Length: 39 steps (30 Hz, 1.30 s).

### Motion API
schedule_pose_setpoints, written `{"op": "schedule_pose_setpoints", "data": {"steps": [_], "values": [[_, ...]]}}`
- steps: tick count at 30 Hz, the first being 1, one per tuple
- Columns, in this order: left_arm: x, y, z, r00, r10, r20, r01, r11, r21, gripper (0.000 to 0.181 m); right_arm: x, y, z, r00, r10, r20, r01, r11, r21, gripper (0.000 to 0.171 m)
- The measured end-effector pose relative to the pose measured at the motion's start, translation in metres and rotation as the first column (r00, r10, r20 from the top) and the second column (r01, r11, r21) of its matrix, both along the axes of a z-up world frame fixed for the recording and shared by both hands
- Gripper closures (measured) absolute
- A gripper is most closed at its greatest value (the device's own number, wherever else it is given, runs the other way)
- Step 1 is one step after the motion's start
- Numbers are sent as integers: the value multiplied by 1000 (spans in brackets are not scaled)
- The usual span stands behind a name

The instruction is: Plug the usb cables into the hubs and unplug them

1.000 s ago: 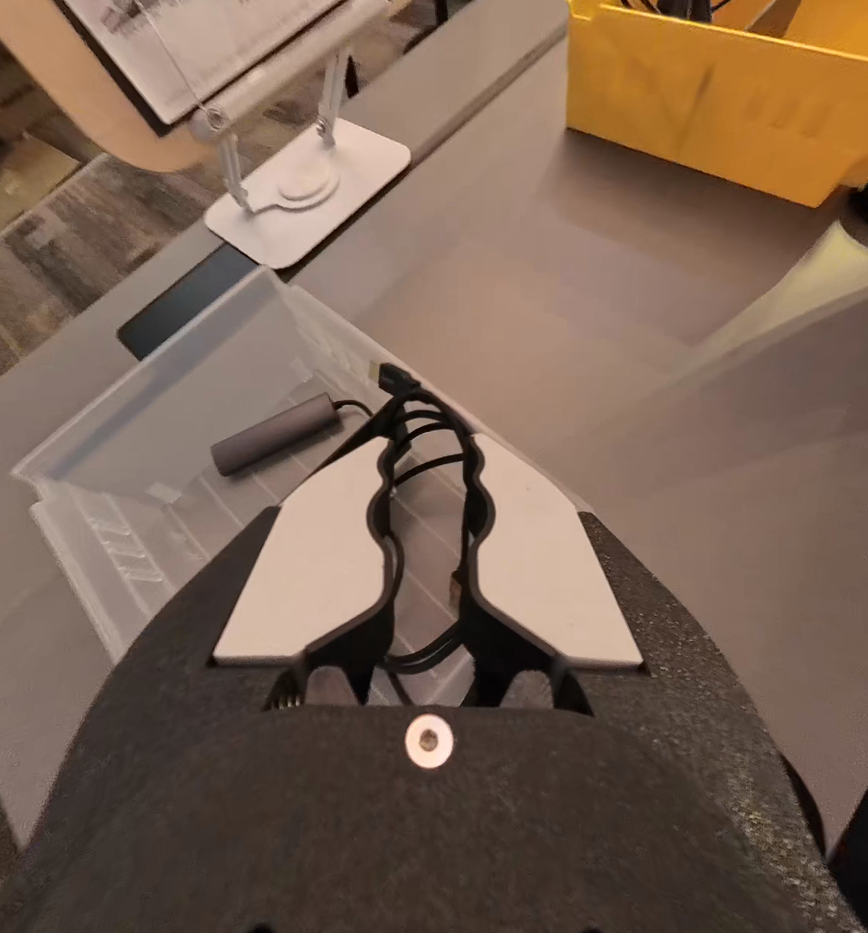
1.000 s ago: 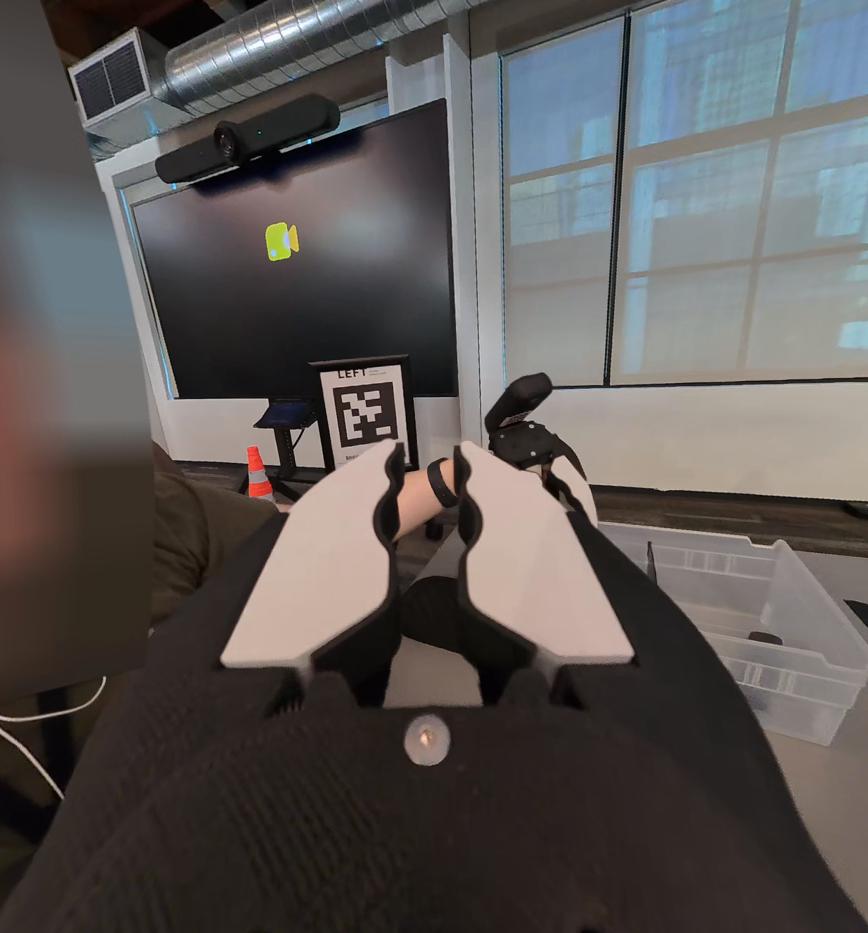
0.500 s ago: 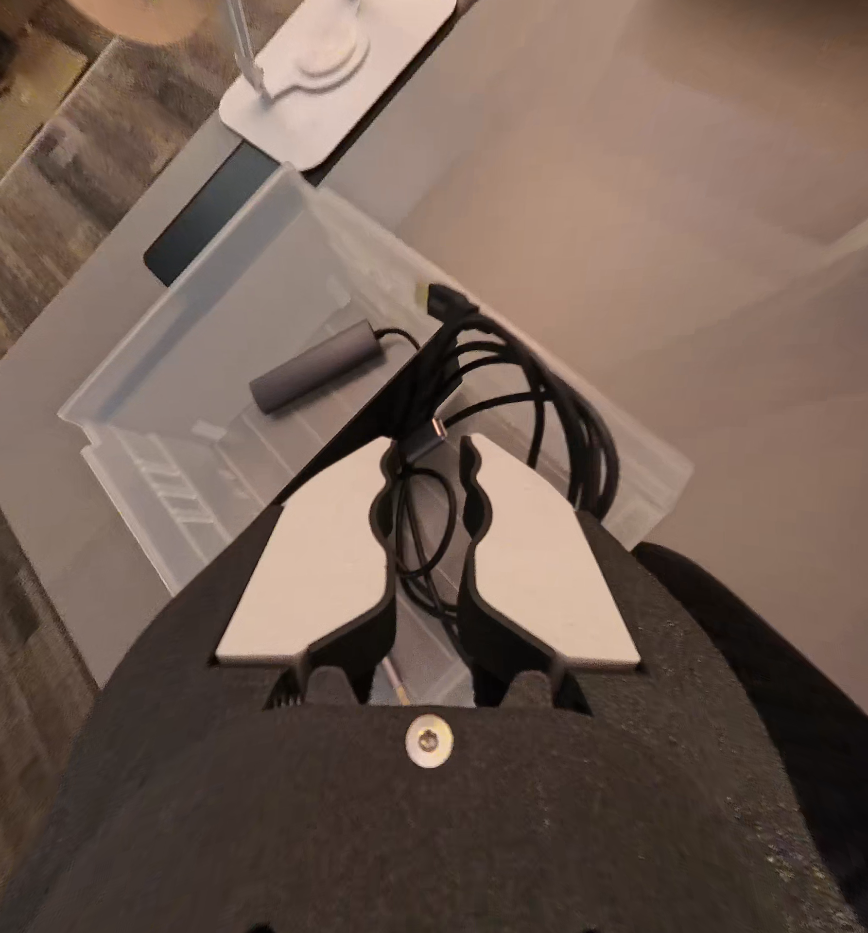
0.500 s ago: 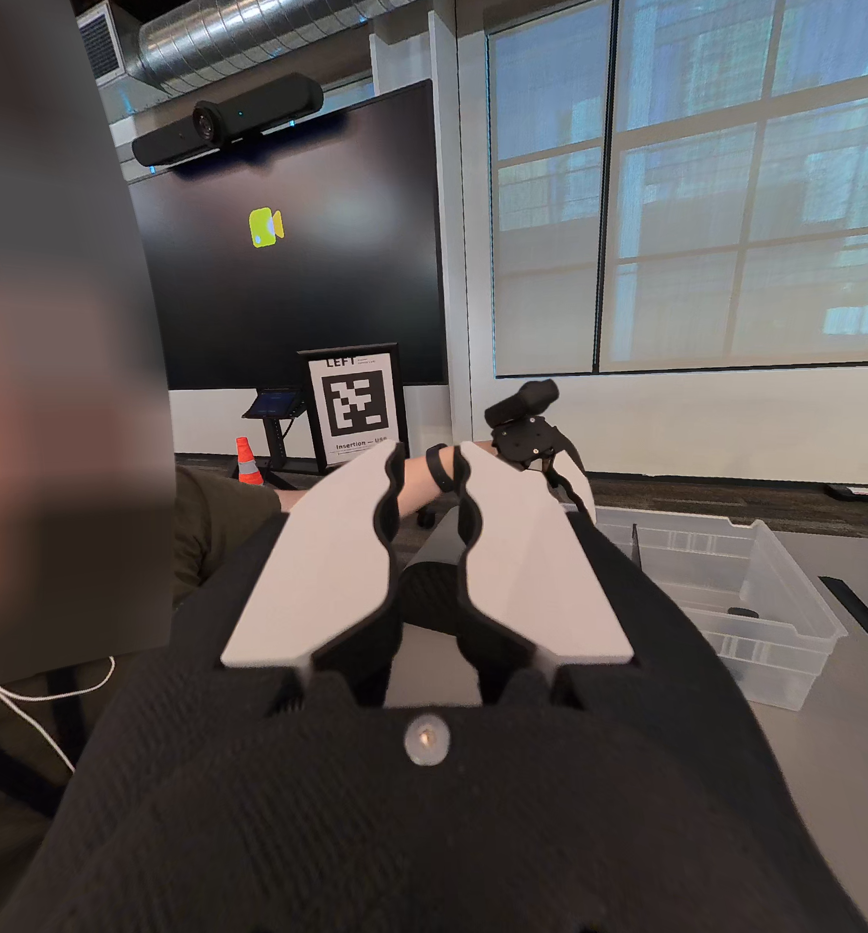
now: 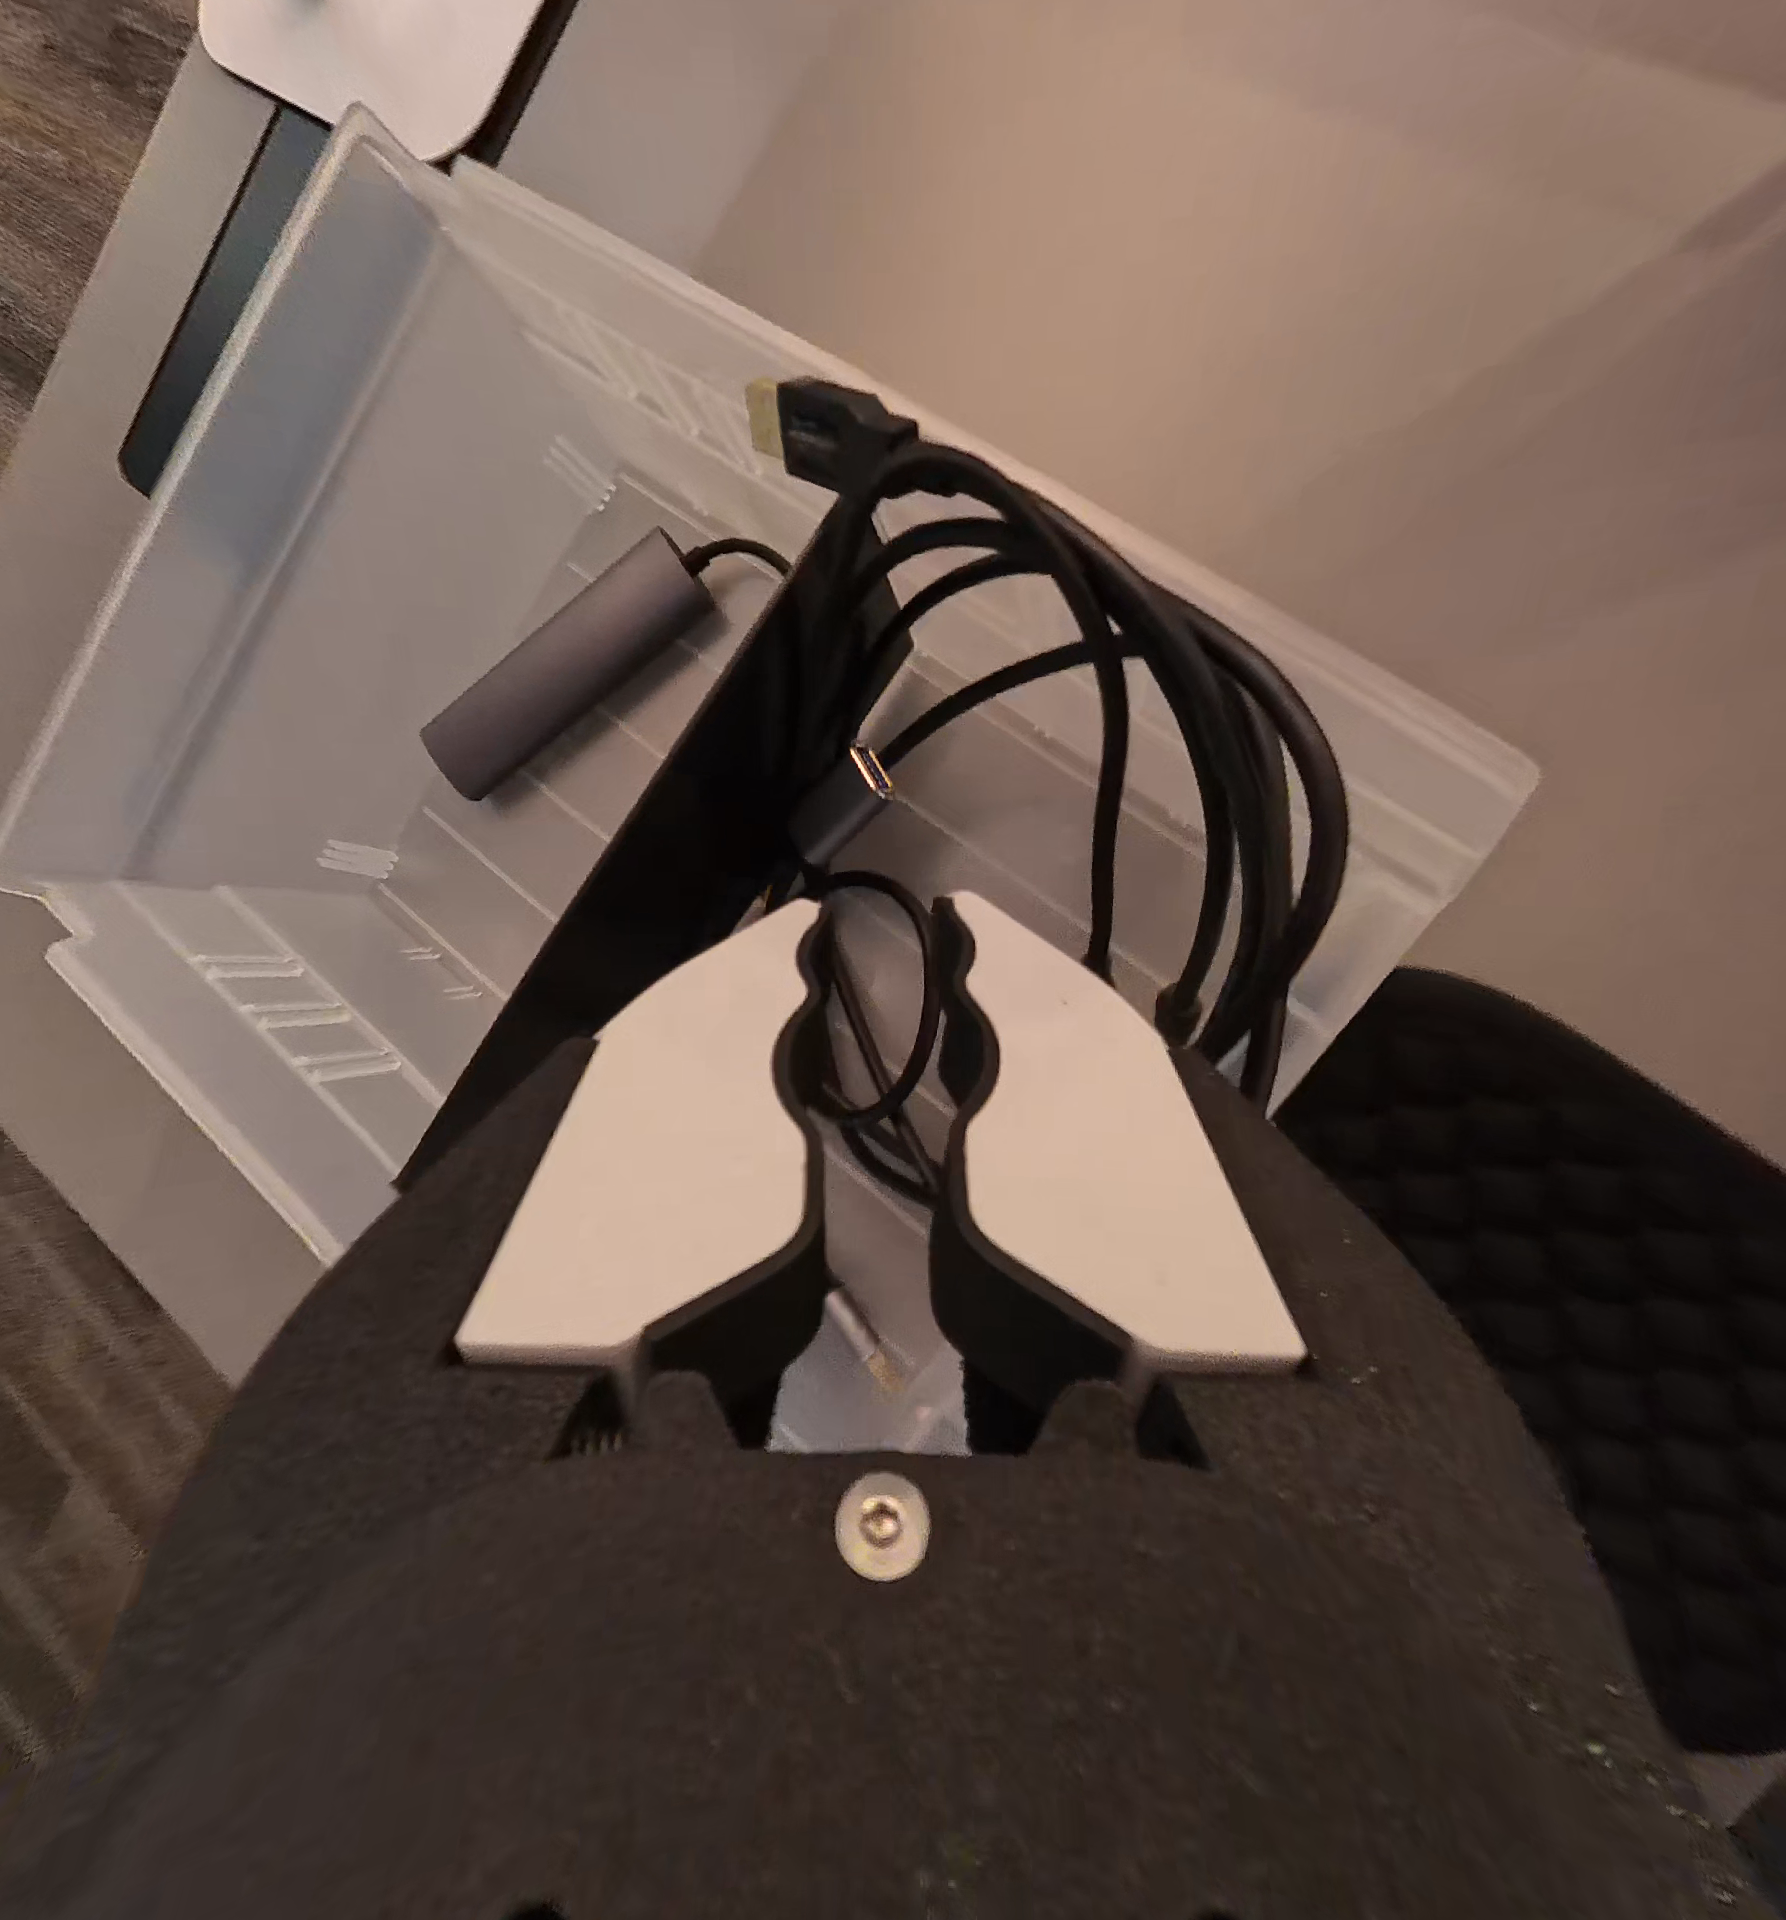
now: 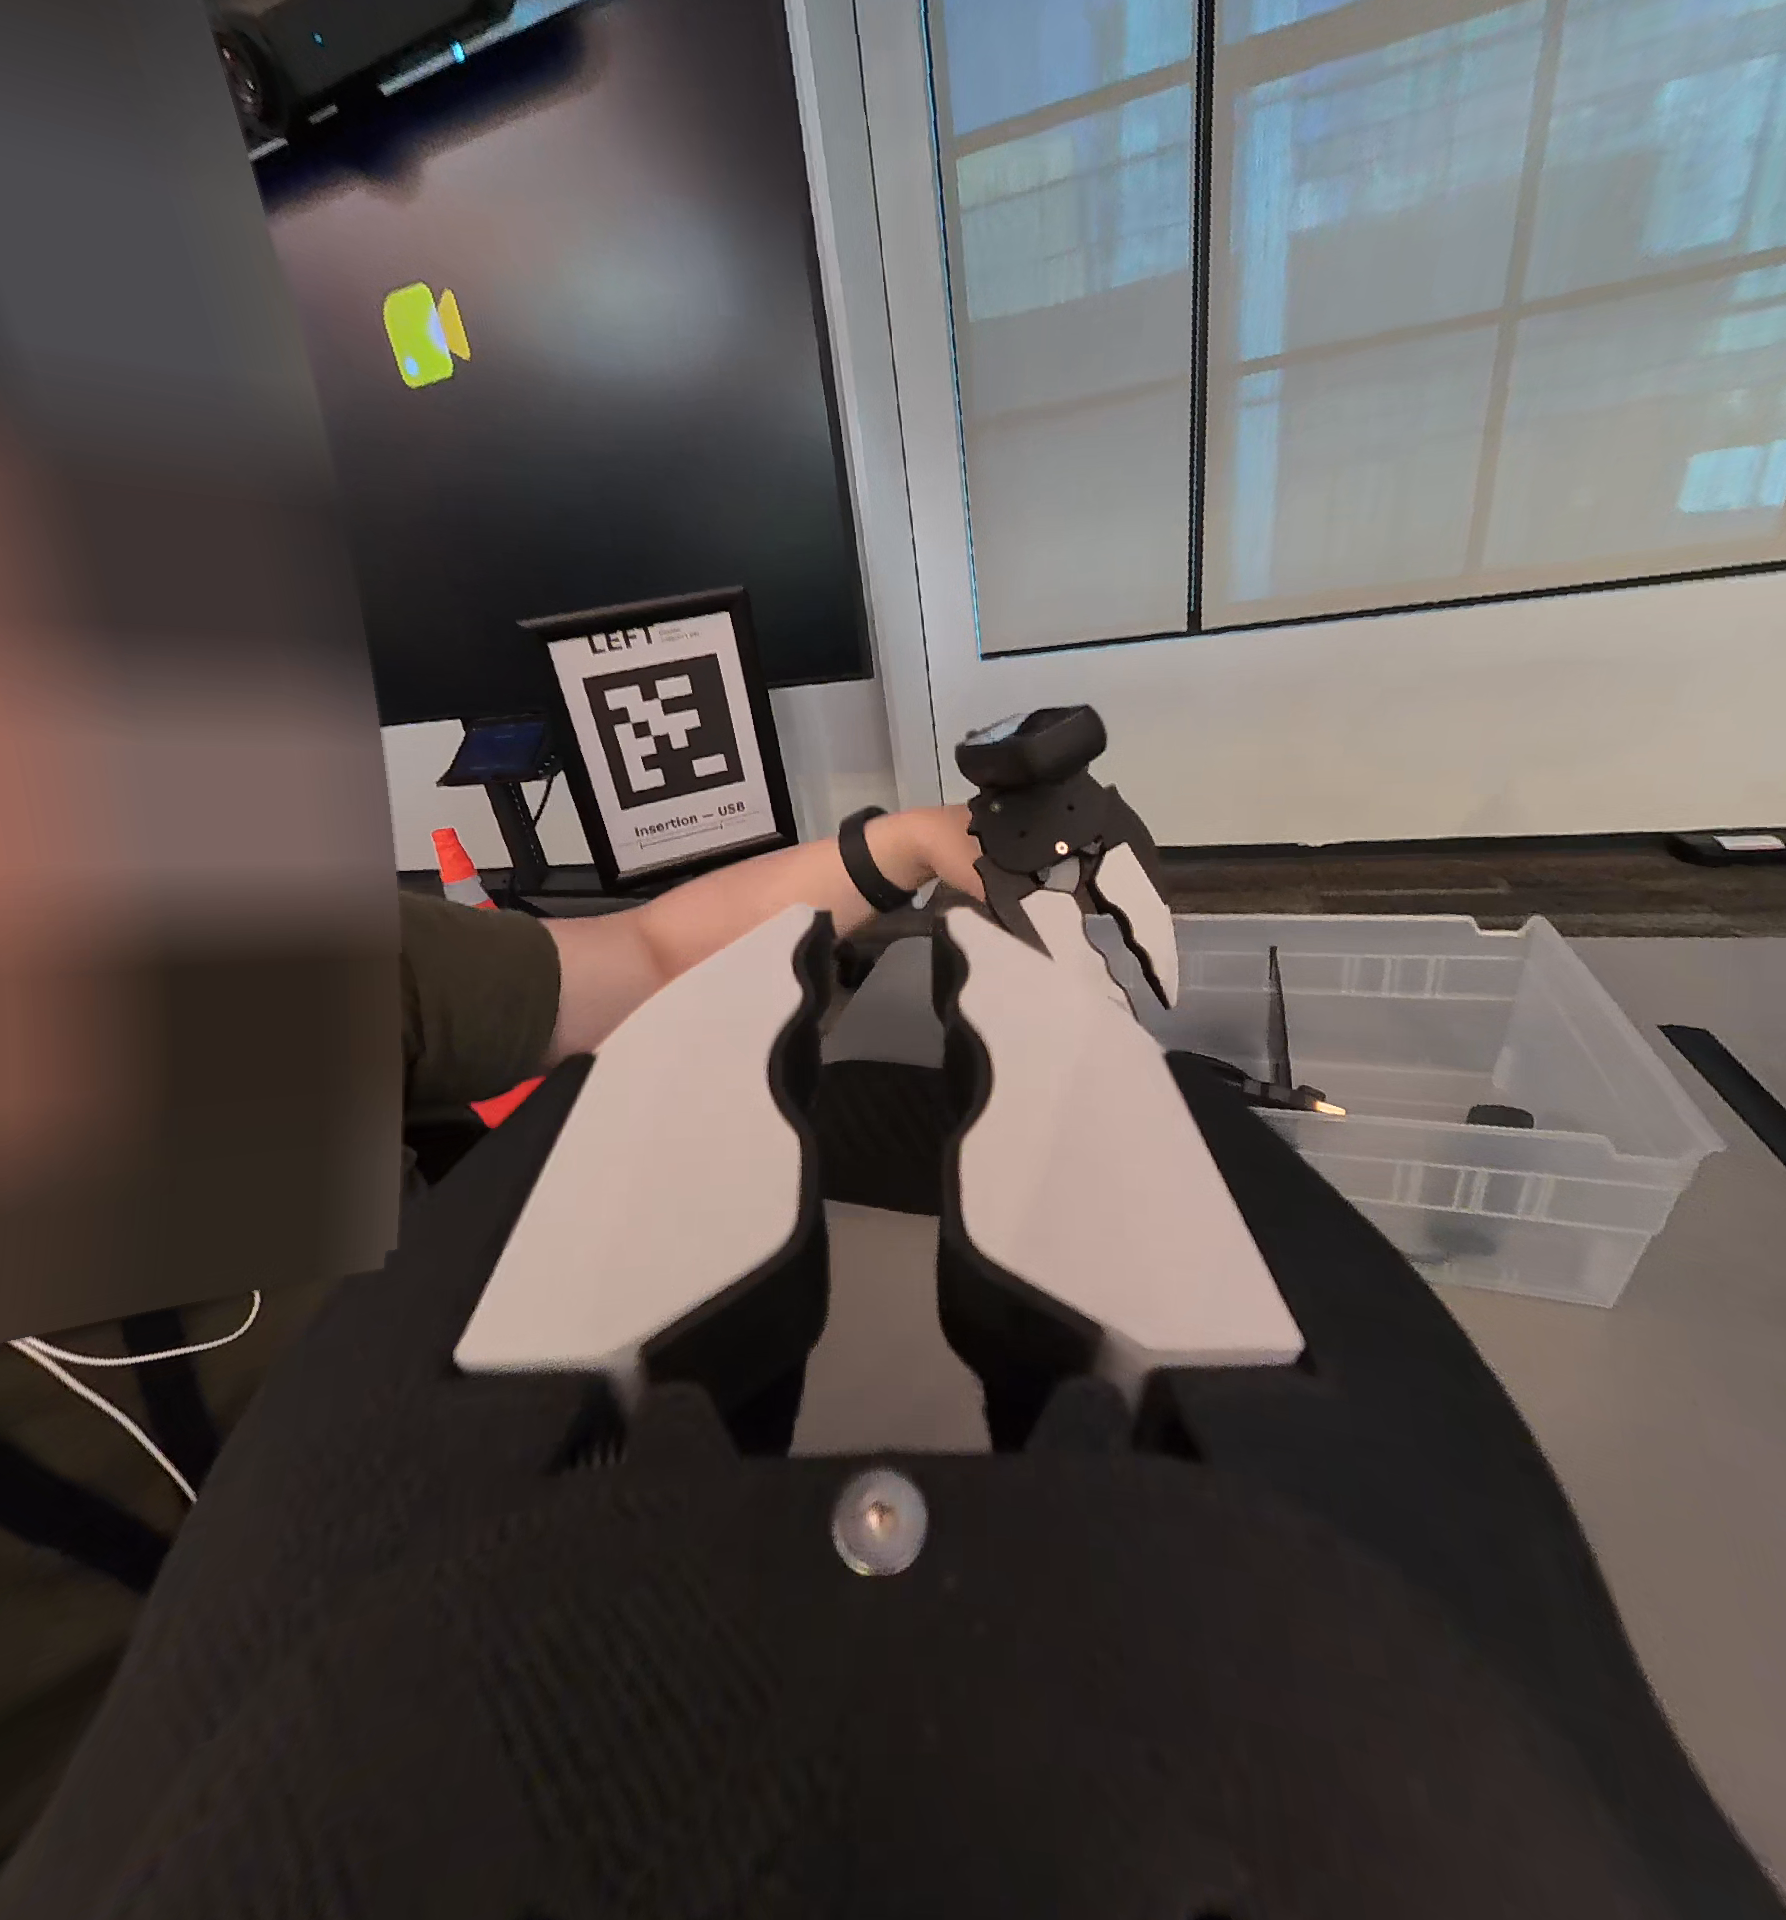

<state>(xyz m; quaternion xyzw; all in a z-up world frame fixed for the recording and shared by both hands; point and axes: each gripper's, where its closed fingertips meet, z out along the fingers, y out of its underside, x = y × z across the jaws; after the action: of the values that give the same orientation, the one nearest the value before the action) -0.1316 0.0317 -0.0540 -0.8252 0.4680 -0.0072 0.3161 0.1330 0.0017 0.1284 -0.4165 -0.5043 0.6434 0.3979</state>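
Cables [image 5: 1221, 665] are lying coiled in the right compartment of the clear bin [image 5: 276, 343], directly at twelve o'clock from the left tongs [image 5: 873, 909], which are hovering apart and empty over them. The grey hub [image 5: 567, 665] is lying beyond the black divider [image 5: 681, 790] at about ten o'clock, its long axis running toward one o'clock. The right tongs [image 6: 873, 925] are hanging apart, well away, so the left is judged the nearer.
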Motion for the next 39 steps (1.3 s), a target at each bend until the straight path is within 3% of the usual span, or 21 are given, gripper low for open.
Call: {"op": "schedule_pose_setpoints", "data": {"steps": [7,11,17,21,25,35,39], "values": [[-47,4,-6,953,65,-294,-74,997,-17,164,-19,3,-21,996,-23,88,19,999,46,153],[-85,23,-20,845,257,-469,-275,961,32,169,-24,1,-24,995,-20,98,13,998,66,153],[-84,28,-57,848,334,-411,-376,926,-22,164,-24,1,-28,993,-24,115,14,997,81,153],[-87,40,-68,834,300,-464,-327,945,23,163,-22,0,-25,995,-13,102,5,997,75,153],[-85,41,-74,831,270,-486,-302,953,12,163,-20,0,-23,995,-14,96,7,997,78,153],[-100,40,-90,762,291,-579,-387,921,-47,159,-17,-3,-20,996,-10,90,1,996,94,152],[-103,48,-92,731,275,-624,-365,931,-17,169,-18,-4,-21,995,-3,99,-7,995,99,153]]}}
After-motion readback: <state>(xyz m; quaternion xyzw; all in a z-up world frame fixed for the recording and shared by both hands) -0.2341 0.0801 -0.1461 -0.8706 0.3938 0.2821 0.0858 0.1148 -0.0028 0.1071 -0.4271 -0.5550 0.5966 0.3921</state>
